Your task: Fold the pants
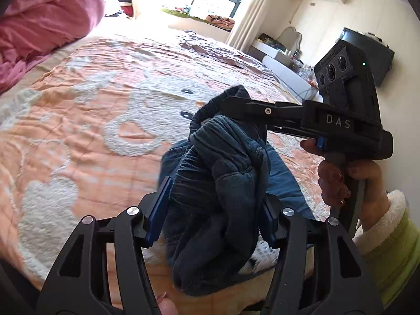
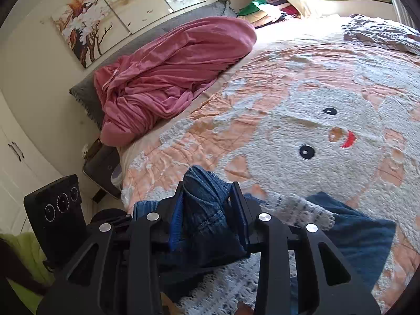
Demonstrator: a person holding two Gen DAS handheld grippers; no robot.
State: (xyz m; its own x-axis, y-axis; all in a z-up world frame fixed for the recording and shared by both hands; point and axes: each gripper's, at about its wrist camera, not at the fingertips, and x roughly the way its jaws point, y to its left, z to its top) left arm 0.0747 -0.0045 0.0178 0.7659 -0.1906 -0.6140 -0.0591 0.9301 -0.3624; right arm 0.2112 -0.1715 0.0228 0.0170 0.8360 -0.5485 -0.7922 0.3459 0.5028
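Dark blue denim pants (image 1: 223, 183) hang bunched above the bed. My left gripper (image 1: 215, 212) is shut on a thick wad of the pants, with the blue pads pressed on both sides. My right gripper (image 1: 236, 102) reaches in from the right and is shut on the elastic waistband at the top of the bunch. In the right wrist view my right gripper (image 2: 207, 210) clamps a fold of the pants (image 2: 207, 210). A lower part of the pants (image 2: 362, 236) lies on the bedspread at the right. The left gripper's camera body (image 2: 57, 210) shows at the left.
The bed carries a peach and white quilt (image 2: 302, 110) with a cartoon face. A crumpled pink duvet (image 2: 170, 73) and grey pillow (image 2: 86, 97) lie at the head. A dark bedside stand (image 2: 102, 168) is beside the bed. A window sill (image 1: 199, 15) with clothes and a dresser (image 1: 278, 50) stand beyond.
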